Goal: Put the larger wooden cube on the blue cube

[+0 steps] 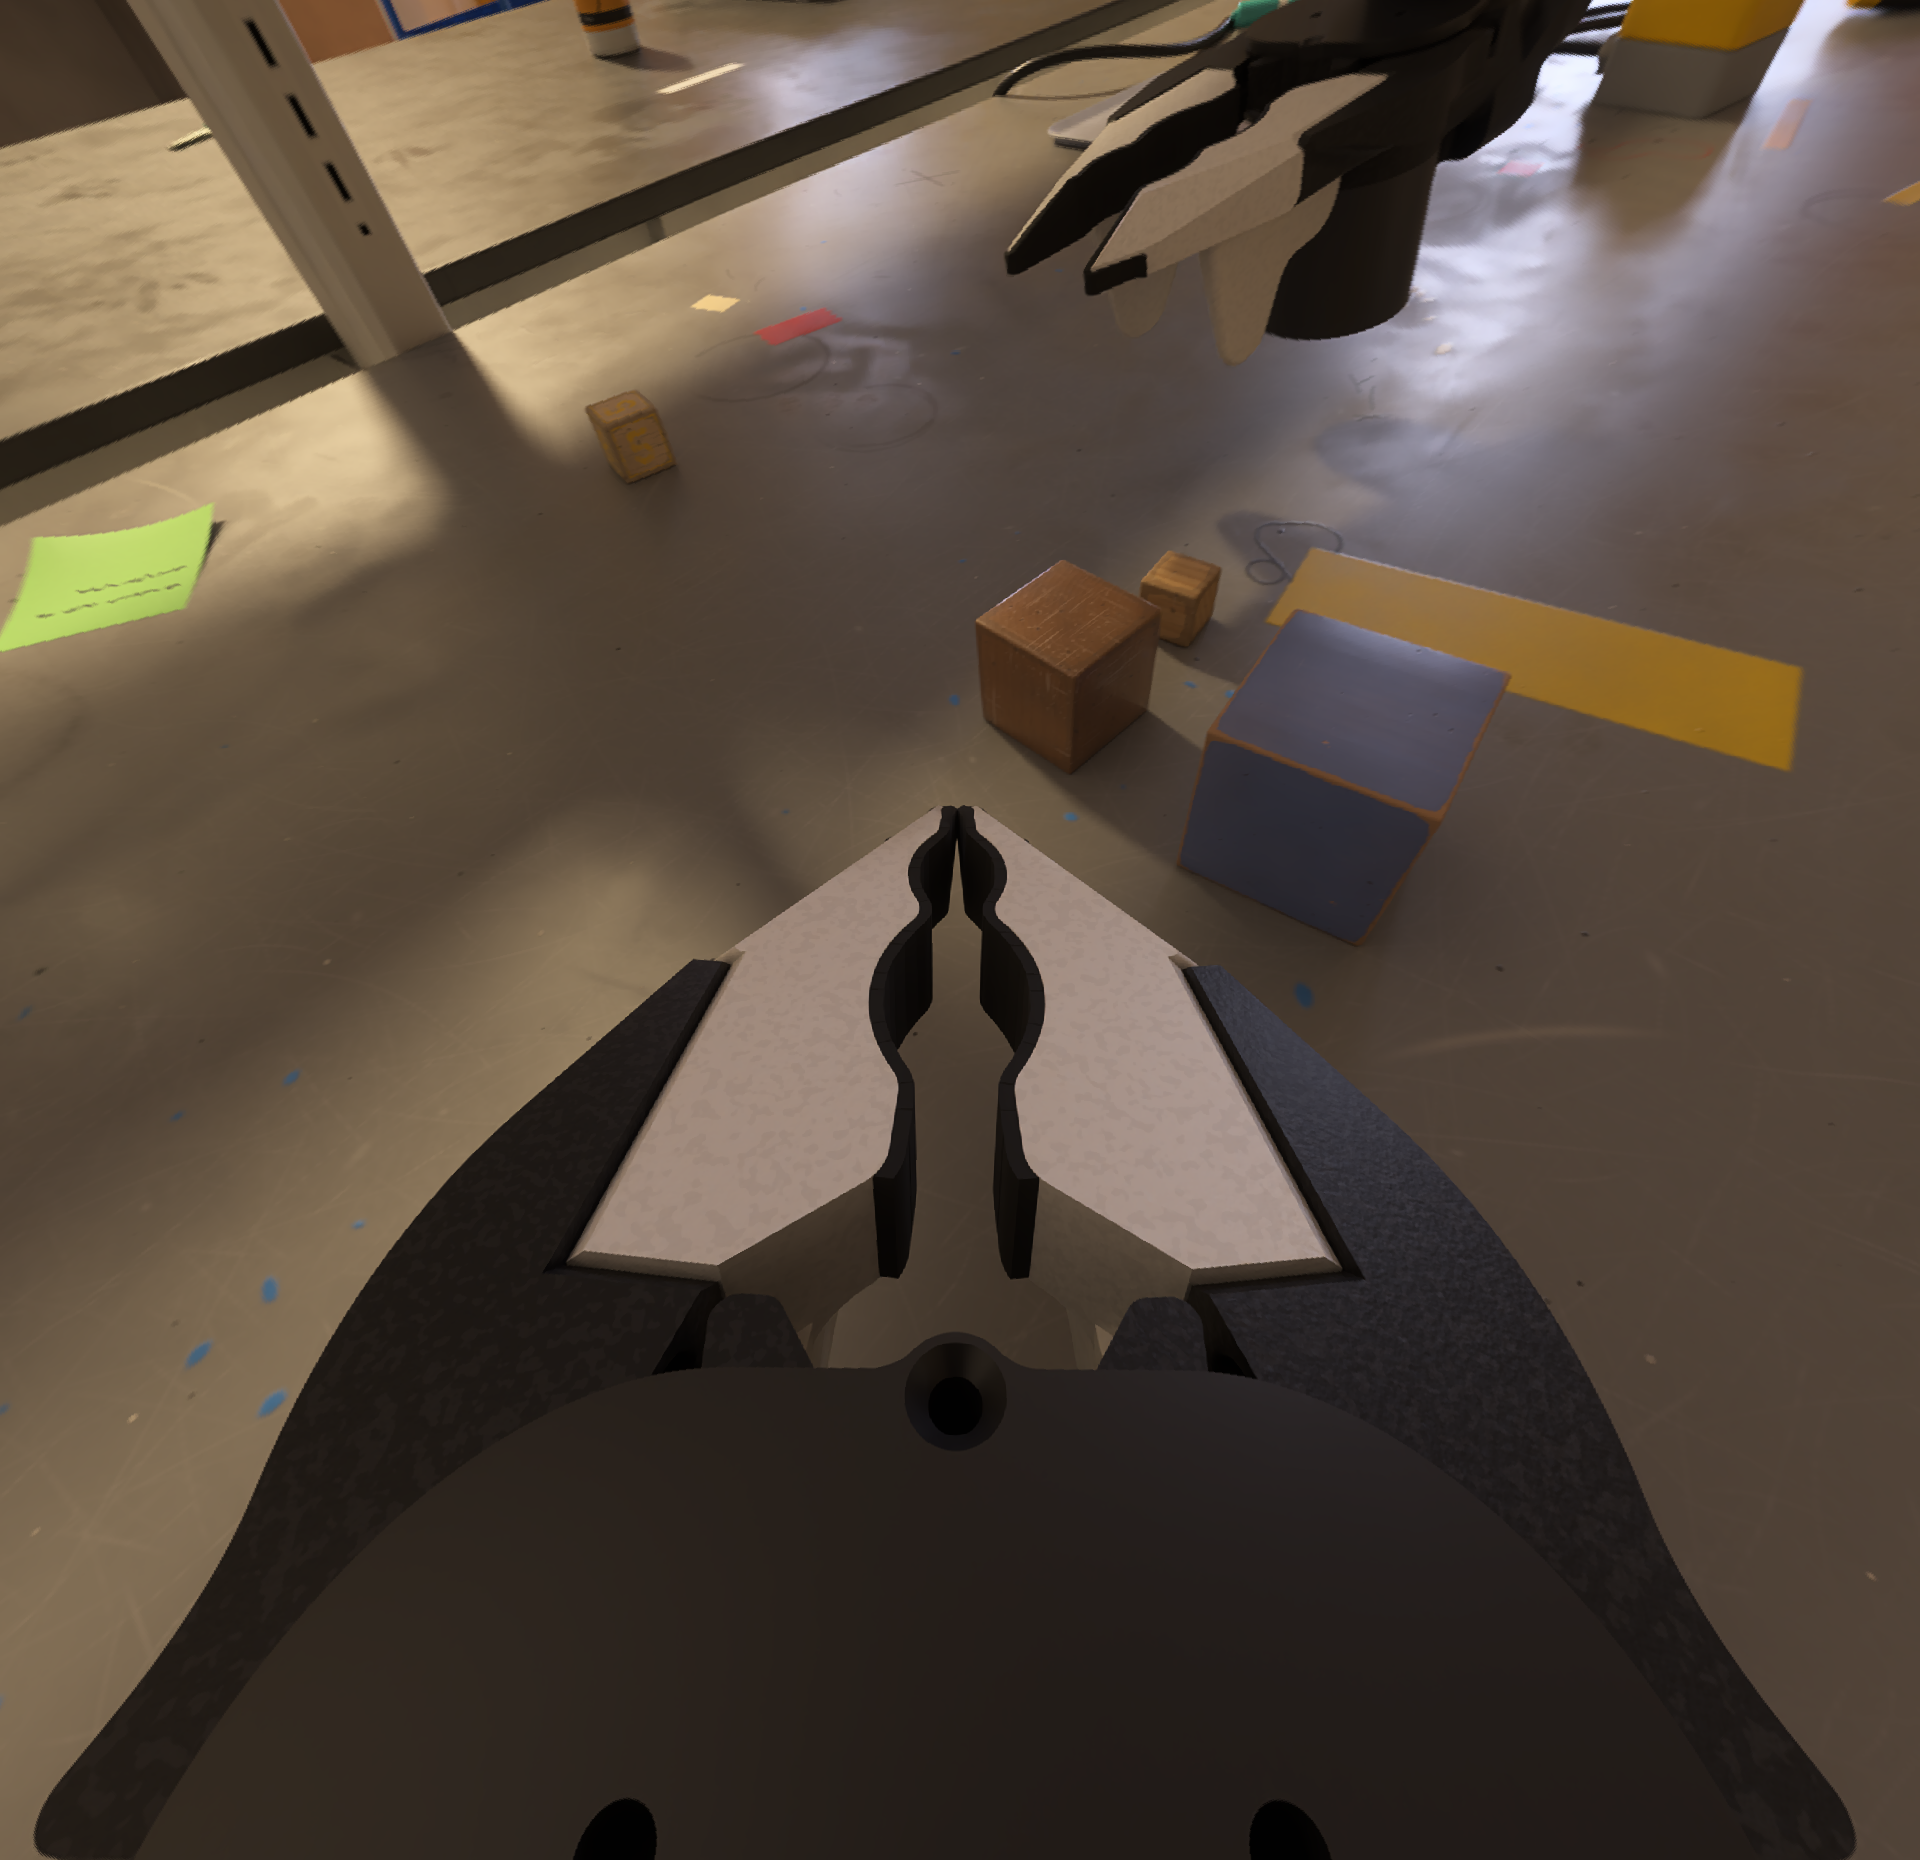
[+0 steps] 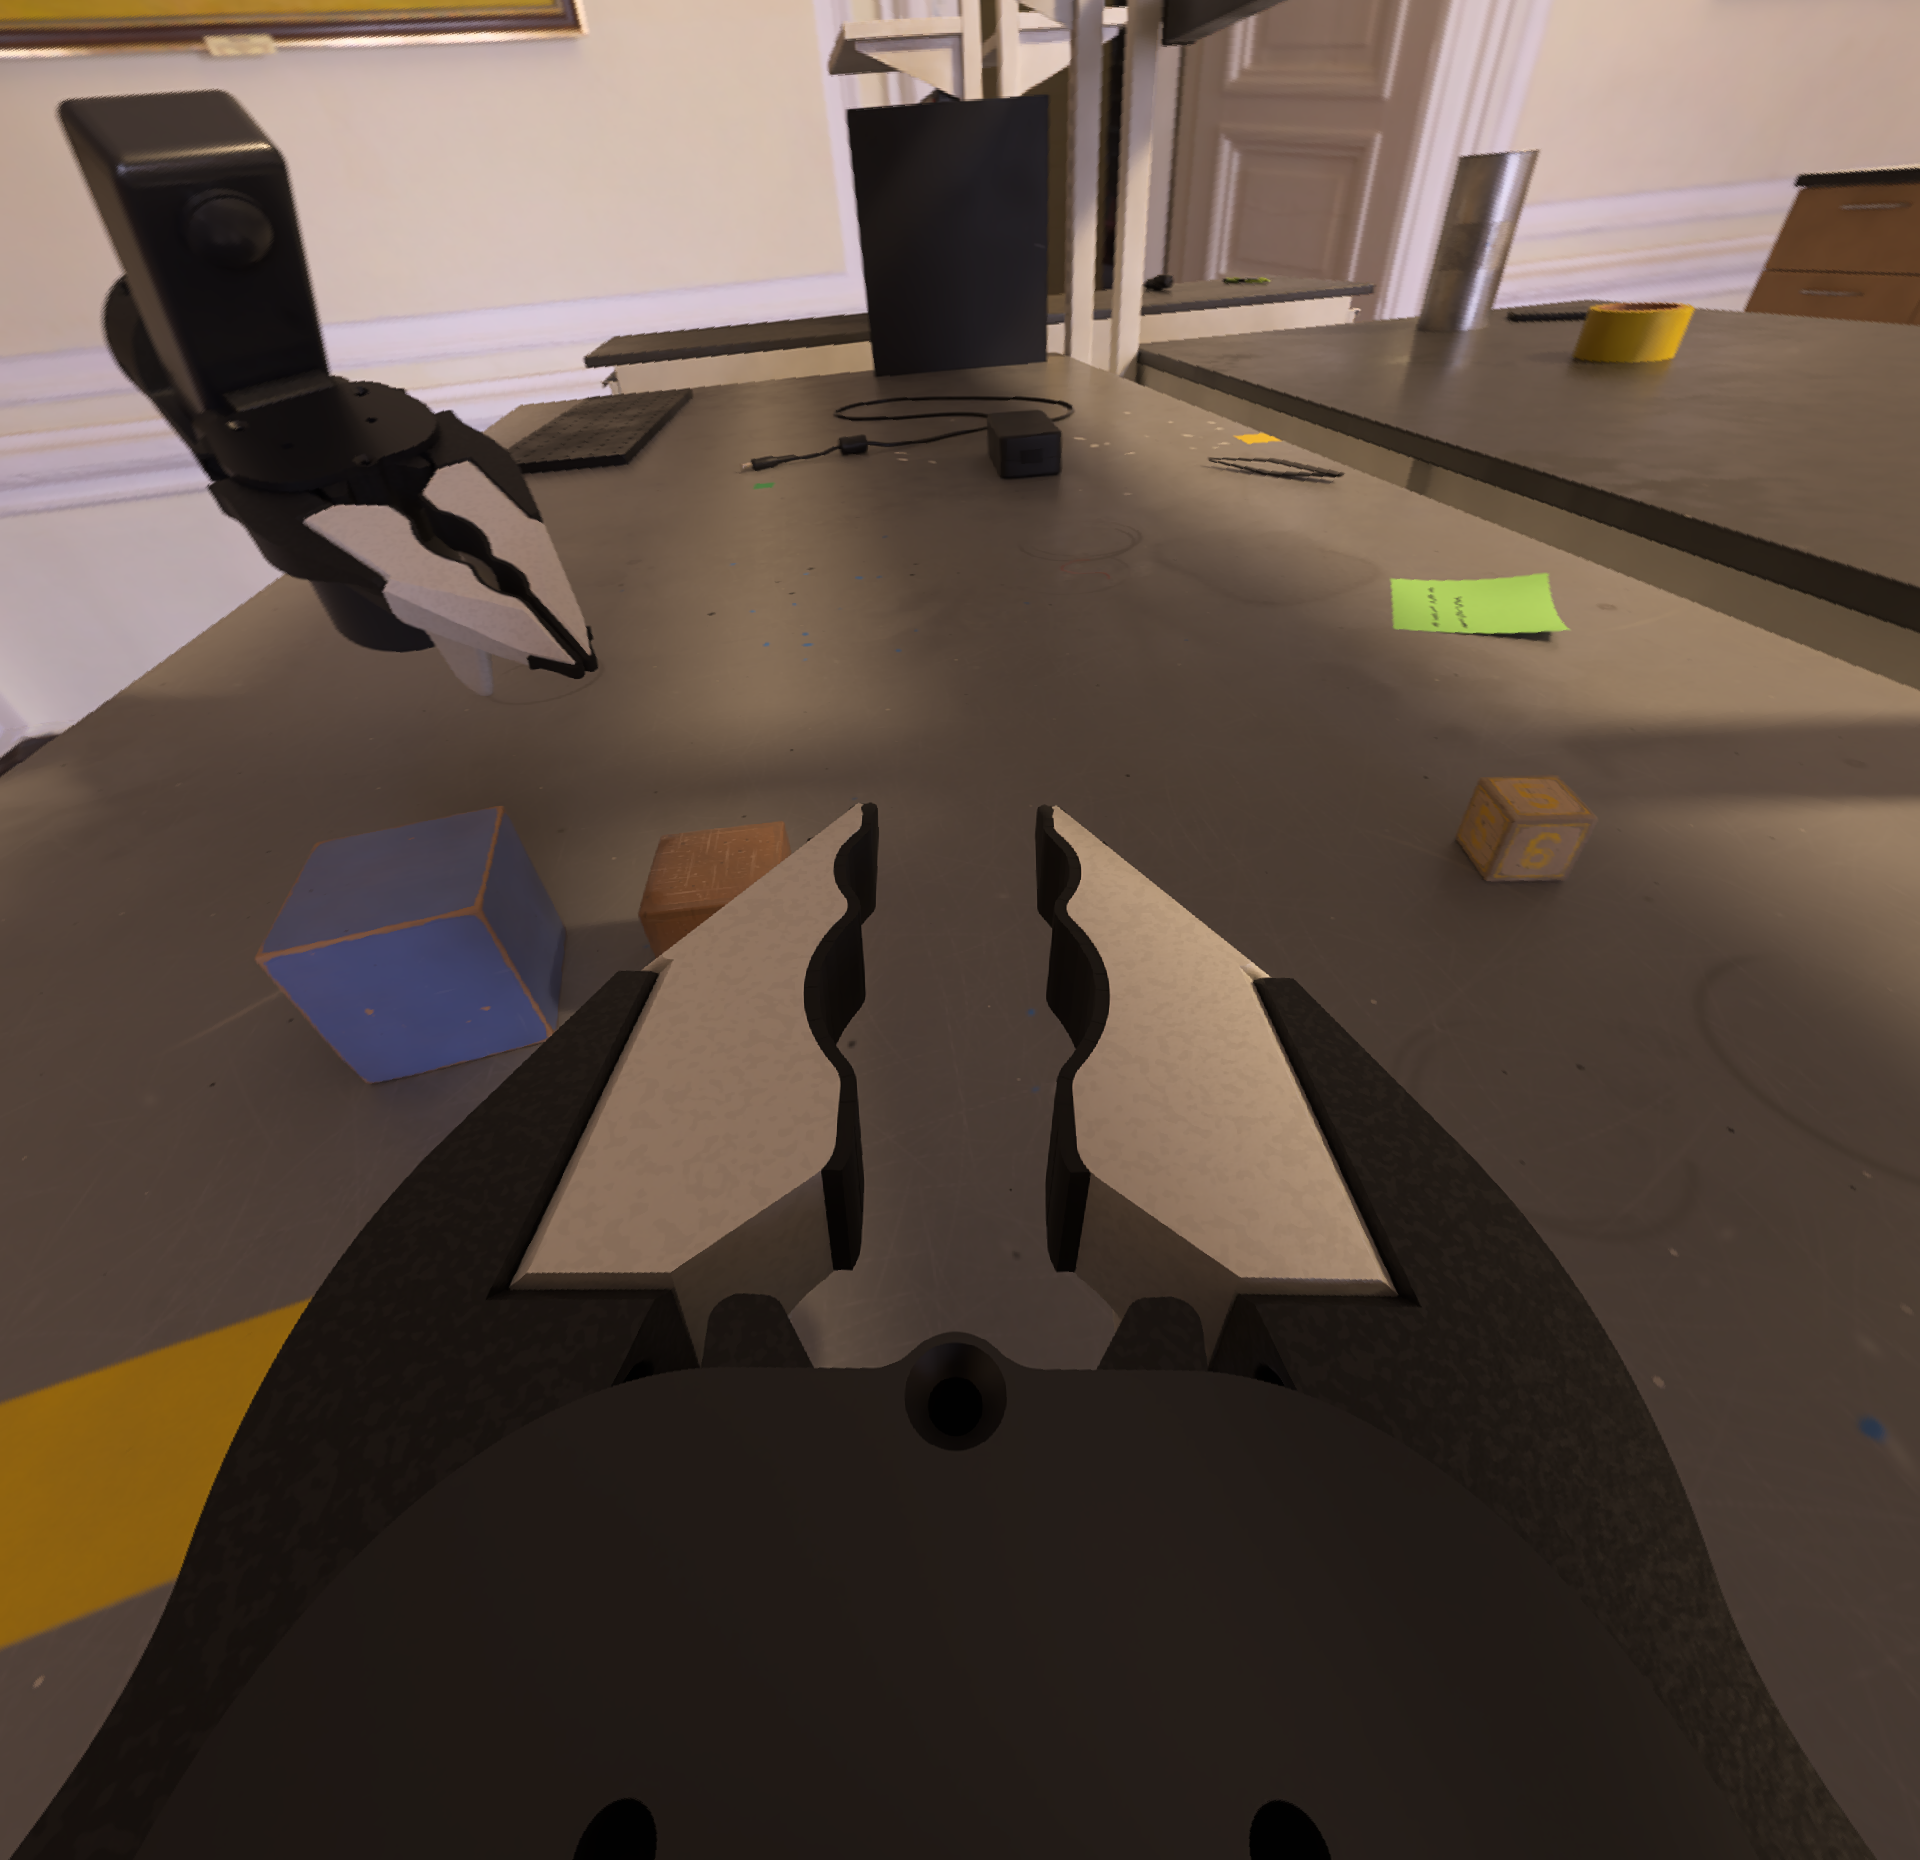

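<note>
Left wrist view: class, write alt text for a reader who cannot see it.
The shut left gripper hovers over a grey table, short of a wooden cube that stands beside a bigger blue cube. A small wooden cube sits just behind them, a yellowish block farther off, and the right gripper hangs above.

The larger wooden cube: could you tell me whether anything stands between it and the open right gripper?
Nothing visible does. The larger wooden cube sits on bare table just left of the open right gripper, partly hidden behind its left finger. The blue cube stands farther left.

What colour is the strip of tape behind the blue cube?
Yellow tape, clearest in the left wrist view.
</note>
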`<action>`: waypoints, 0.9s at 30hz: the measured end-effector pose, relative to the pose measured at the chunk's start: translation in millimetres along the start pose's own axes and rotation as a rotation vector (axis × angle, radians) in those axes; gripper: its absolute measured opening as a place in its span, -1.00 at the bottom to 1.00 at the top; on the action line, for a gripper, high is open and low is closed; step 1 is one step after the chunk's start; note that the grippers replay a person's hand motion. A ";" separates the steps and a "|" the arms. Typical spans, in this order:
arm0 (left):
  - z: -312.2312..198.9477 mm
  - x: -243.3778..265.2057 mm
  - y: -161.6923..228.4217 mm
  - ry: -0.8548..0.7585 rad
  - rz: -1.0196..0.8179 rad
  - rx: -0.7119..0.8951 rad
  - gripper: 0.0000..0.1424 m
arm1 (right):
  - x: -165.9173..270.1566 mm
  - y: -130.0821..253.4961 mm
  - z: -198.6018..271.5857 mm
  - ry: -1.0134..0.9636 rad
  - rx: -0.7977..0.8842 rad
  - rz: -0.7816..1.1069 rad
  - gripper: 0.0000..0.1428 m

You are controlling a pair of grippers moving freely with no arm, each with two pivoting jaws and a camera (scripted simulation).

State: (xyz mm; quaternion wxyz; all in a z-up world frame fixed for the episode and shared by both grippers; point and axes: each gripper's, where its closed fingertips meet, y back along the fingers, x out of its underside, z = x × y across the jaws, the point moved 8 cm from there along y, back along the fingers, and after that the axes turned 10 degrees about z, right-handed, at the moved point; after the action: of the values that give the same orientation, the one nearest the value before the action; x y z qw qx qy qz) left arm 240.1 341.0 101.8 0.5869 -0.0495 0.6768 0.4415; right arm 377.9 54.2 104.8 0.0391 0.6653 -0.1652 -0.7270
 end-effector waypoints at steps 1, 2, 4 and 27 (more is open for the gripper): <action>0.4 0.5 -0.1 -0.005 0.005 -0.018 -1.00 | 0.2 0.4 -0.9 -0.009 0.012 0.002 -0.58; 2.0 2.2 -0.5 -0.013 0.010 -0.049 -1.00 | 0.8 1.7 -4.3 -0.026 0.037 0.007 -0.57; 6.0 5.9 -2.0 -0.025 0.011 -0.103 -1.00 | 1.9 4.2 -13.0 -0.056 0.087 0.022 -0.56; 9.9 6.8 1.6 -0.024 -0.080 -0.014 -0.64 | -0.5 -65.3 62.4 0.091 -0.127 0.574 -0.11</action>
State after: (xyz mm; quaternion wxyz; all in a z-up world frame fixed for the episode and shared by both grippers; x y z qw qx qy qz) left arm 244.5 351.5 97.7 0.6117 -0.0753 0.6641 0.4232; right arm 327.4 127.7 89.9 0.2920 0.6194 -0.2987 -0.6647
